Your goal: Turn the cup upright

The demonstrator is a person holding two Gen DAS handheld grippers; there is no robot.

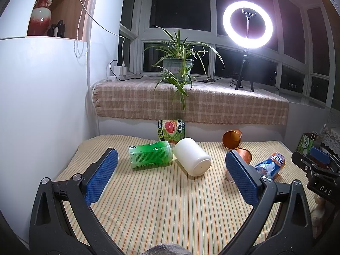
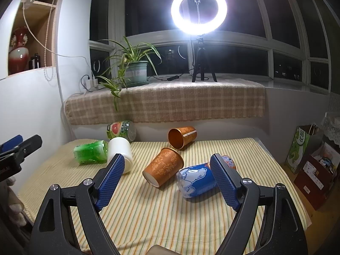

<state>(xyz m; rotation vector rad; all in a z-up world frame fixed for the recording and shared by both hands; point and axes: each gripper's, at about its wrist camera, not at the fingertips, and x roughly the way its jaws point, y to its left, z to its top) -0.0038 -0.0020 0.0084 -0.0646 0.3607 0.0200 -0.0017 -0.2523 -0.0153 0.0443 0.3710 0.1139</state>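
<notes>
Approach stage of the cup-righting task, judged from the layout: nothing is grasped yet. The left gripper (image 1: 172, 175) hangs above the striped tablecloth (image 1: 170, 208) with its jaws spread wide and empty, facing a white cup (image 1: 192, 156) that lies on its side with its flat base toward the camera, touching a green bottle (image 1: 151, 154) also lying down. The right gripper (image 2: 167, 179) is likewise wide open and holds nothing; between its blue pads (image 2: 110, 178) lie the nearer orange cup (image 2: 163, 166), tipped over with its base toward the camera, and a blue bottle (image 2: 196, 179) just beside it. A second orange cup (image 2: 182, 137) lies farther back, mouth toward the viewer, and a grapefruit-label can (image 2: 121, 130) sits by the wall. Which cup is meant cannot be told from the task line (three are down). The next move likely calls for closing the jaws across one cup's side wall, without pinching the neighbouring bottle, then rotating it mouth-up. The right wrist view shows the nearer orange cup whole; in the left wrist view it is mostly hidden behind the right-hand finger. The left view alone shows the white cup's full outline.
</notes>
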